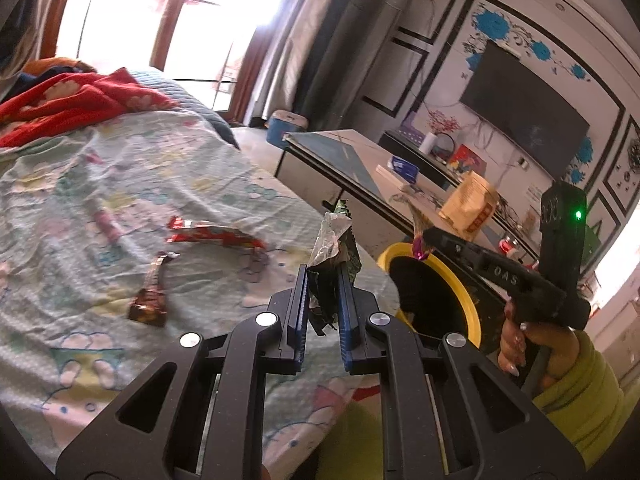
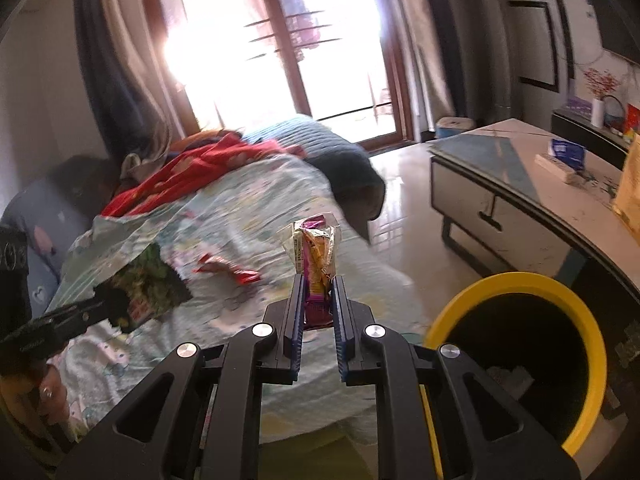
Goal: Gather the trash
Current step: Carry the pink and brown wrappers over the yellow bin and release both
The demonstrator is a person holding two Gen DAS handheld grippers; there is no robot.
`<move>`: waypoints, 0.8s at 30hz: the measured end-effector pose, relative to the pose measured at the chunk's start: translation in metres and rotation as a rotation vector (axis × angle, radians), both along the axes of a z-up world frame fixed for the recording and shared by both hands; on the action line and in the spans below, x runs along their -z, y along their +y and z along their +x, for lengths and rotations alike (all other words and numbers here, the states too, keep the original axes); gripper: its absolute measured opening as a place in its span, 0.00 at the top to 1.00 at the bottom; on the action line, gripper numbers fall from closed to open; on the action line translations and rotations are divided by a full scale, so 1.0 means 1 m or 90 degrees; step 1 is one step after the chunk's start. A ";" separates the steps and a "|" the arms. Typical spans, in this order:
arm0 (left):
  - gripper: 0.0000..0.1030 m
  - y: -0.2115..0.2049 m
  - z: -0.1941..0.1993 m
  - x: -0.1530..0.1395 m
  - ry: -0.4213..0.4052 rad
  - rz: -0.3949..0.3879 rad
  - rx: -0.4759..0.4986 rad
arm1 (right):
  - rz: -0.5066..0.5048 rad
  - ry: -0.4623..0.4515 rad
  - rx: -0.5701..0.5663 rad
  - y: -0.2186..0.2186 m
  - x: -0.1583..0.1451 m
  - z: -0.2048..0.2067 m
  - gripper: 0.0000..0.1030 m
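My left gripper [image 1: 323, 270] is shut on a green and silver snack wrapper [image 1: 334, 240], held above the bed's edge; the wrapper also shows in the right wrist view [image 2: 148, 280]. My right gripper [image 2: 316, 280] is shut on a purple and yellow wrapper [image 2: 316, 252]; in the left wrist view it [image 1: 424, 240] hangs over the rim of the yellow bin [image 1: 468, 300]. The bin [image 2: 588, 320] has a black liner. A red wrapper [image 1: 216, 236] and a brown wrapper [image 1: 150, 300] lie on the bedsheet [image 1: 120, 200].
A red blanket [image 1: 72, 100] lies at the bed's head. A coffee table [image 1: 360, 172] with a yellow bag [image 1: 468, 204] and a box stands beyond the bin. A TV [image 1: 528, 120] hangs on the far wall.
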State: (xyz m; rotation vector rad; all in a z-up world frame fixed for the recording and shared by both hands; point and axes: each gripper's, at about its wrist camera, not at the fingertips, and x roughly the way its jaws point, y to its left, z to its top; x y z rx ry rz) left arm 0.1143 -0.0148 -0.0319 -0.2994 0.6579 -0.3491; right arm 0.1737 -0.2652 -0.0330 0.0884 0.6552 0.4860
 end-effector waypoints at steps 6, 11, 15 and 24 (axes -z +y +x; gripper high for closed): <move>0.92 -0.030 0.007 -0.001 -0.004 0.017 0.043 | 0.017 0.000 0.055 -0.038 0.000 0.005 0.87; 0.92 -0.057 0.012 -0.003 -0.011 0.032 0.077 | 0.028 0.001 0.095 -0.067 0.002 0.004 0.87; 0.92 -0.080 0.018 -0.001 -0.016 0.044 0.105 | 0.031 0.001 0.123 -0.084 0.004 0.002 0.87; 0.92 -0.135 0.032 0.003 -0.017 0.074 0.169 | 0.021 -0.004 0.192 -0.123 0.011 -0.004 0.87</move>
